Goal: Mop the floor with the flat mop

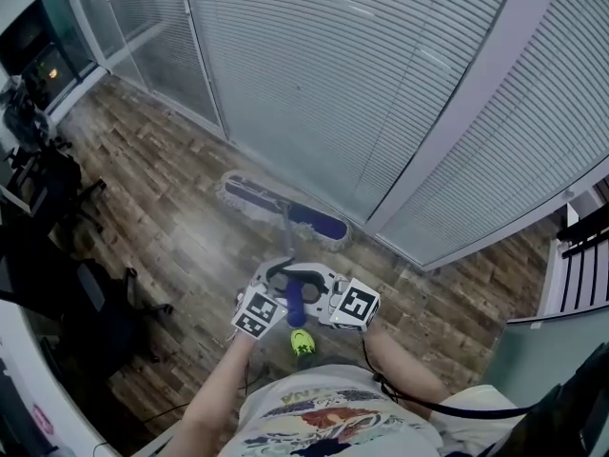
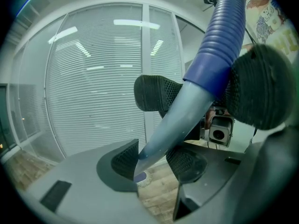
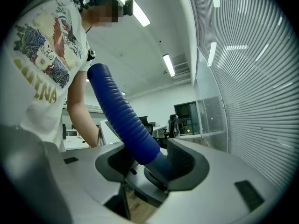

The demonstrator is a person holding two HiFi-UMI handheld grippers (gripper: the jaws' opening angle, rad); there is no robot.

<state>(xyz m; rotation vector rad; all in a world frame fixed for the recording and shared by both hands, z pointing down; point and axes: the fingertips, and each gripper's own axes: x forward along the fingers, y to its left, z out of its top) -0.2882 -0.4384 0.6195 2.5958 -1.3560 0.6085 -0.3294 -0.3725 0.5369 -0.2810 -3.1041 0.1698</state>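
Note:
The flat mop's blue head (image 1: 285, 209) lies on the wood floor along the foot of the glass wall. Its grey pole (image 1: 287, 241) rises to a blue ribbed grip (image 1: 295, 305) in front of me. My left gripper (image 1: 279, 282) and right gripper (image 1: 309, 284) clasp the handle from opposite sides, close together. In the left gripper view the grey pole (image 2: 170, 125) runs between the pads of my left gripper (image 2: 152, 161), which is shut on it. In the right gripper view the blue grip (image 3: 124, 118) sits in my right gripper (image 3: 150, 162), shut on it.
A glass wall with white blinds (image 1: 362, 74) stands right behind the mop head. Dark office chairs (image 1: 48, 188) and desks crowd the left side. A black rail (image 1: 580, 255) is at the right. The person's green shoe (image 1: 301, 342) is under the grippers.

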